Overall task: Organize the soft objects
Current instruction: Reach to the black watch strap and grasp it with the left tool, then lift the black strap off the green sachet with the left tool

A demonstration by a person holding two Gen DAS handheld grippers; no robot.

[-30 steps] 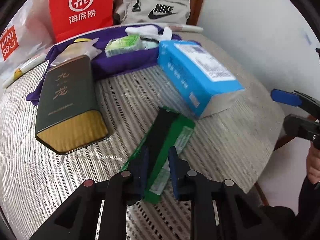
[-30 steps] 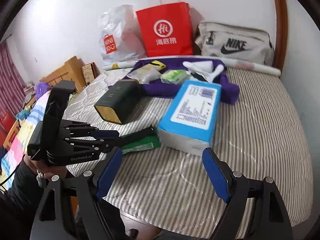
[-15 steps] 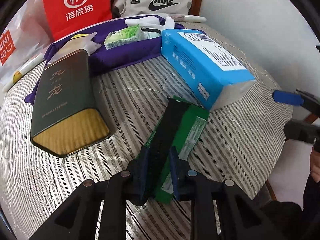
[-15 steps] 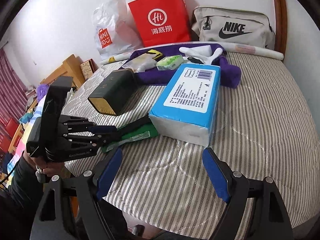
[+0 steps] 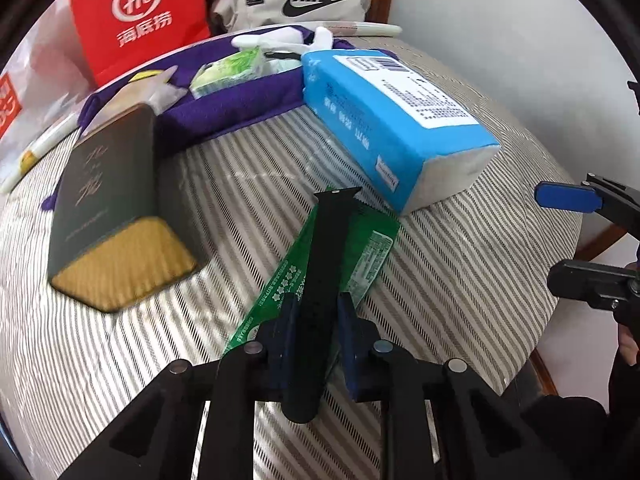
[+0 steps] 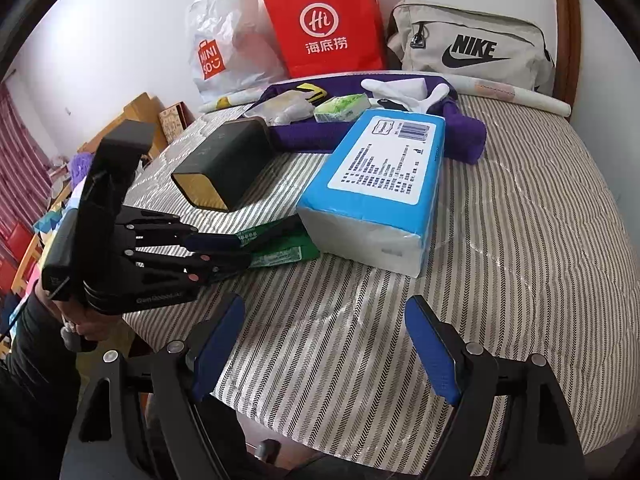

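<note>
Strap: we hold a black strap (image 5: 326, 264) in the left gripper (image 5: 318, 332), clamped near its close end; the rest reaches out over a green packet (image 5: 360, 256) on the bed (image 6: 520, 240).
Left gripper: together on the strap, pads pressing both edges; we see the same grip from the right wrist view (image 6: 224, 250).
Right gripper: apart and empty (image 6: 324, 352), hovering over the striped bed just short of the blue tissue pack (image 6: 384, 184).
Neighbours: a dark tin (image 5: 108, 200) lies left of the strap, the tissue pack just beyond its far tip, and a purple cloth (image 5: 240, 100) further back.
Risk, slip: we judge the grip narrow and near one end, so the limp strap could droop or twist out when we lift.
Risk, snag: the far tip could drag the packet along, or brush the tissue pack.
</note>
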